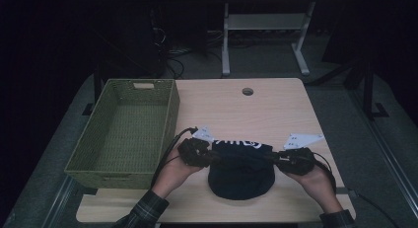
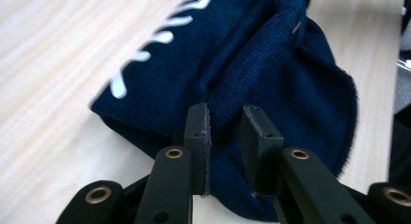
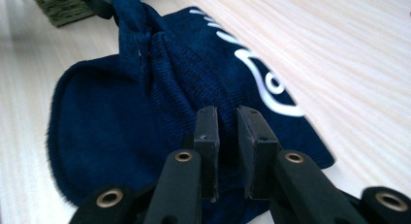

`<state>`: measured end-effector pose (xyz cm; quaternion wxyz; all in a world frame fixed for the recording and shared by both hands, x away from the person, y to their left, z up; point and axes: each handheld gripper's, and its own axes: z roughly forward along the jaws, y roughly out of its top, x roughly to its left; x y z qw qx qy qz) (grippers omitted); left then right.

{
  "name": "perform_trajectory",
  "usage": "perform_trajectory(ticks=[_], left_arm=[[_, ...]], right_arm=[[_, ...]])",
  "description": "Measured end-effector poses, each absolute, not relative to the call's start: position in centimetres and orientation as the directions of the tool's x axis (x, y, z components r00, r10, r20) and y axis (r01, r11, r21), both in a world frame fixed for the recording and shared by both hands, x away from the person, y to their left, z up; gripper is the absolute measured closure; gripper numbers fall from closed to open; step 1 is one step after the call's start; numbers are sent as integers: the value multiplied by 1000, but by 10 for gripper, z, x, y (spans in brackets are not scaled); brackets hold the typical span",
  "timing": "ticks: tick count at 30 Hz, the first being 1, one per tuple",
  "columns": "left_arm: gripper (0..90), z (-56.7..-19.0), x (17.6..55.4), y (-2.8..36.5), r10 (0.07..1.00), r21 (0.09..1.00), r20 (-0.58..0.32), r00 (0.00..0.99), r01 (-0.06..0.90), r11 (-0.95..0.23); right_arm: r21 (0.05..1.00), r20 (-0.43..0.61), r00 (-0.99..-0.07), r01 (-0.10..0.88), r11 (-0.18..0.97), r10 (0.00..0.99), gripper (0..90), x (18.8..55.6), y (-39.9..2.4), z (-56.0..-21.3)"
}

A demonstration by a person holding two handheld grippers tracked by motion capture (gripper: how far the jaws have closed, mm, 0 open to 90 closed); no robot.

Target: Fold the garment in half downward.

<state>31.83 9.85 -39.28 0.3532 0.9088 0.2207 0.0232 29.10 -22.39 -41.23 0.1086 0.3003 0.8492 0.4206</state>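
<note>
High view shows a navy knit beanie (image 1: 241,173) lying on the desk (image 1: 276,109), stretched between the left gripper (image 1: 213,158) and the right gripper (image 1: 272,159). Each gripper's fingers stand narrow, pinching a fold of its ribbed edge. It looks soft, light and limp, best held by that cuff. Beside it, the green woven basket (image 1: 170,114) holds nothing.

A green woven basket (image 1: 125,132) sits at the left edge of my pale wooden table (image 1: 276,109). Beyond its round cable hole (image 1: 248,91), a white desk frame (image 1: 266,35) stands on the floor.
</note>
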Motion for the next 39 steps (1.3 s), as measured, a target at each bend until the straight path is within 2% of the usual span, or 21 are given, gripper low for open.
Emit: perform_trajectory(ticks=[11,20,23,27,30,33,39], left_arm=[[734,-410,296,94,396,608,-142,907,396,-688],[681,-398,284,105,387,616,-151,909,393,-682],[702,-393,281,109,409,626,-158,899,412,-663],[821,-382,283,112,419,645,-150,896,410,-645],[890,-377,289,110,426,650,-140,894,408,-641],[900,-375,301,103,445,659,-134,885,415,-627],[900,-376,330,86,476,654,-128,870,435,-619]], right_arm=[[761,107,-807,442,474,580,732,264,-225,-427],[778,105,-798,437,451,594,692,246,-236,-423],[780,102,-790,441,444,605,692,242,-241,-421],[794,96,-780,435,425,619,722,243,-249,-416],[806,97,-770,433,405,631,797,246,-253,-410],[806,98,-765,436,401,636,857,258,-253,-410],[794,107,-772,446,414,627,891,278,-244,-417]])
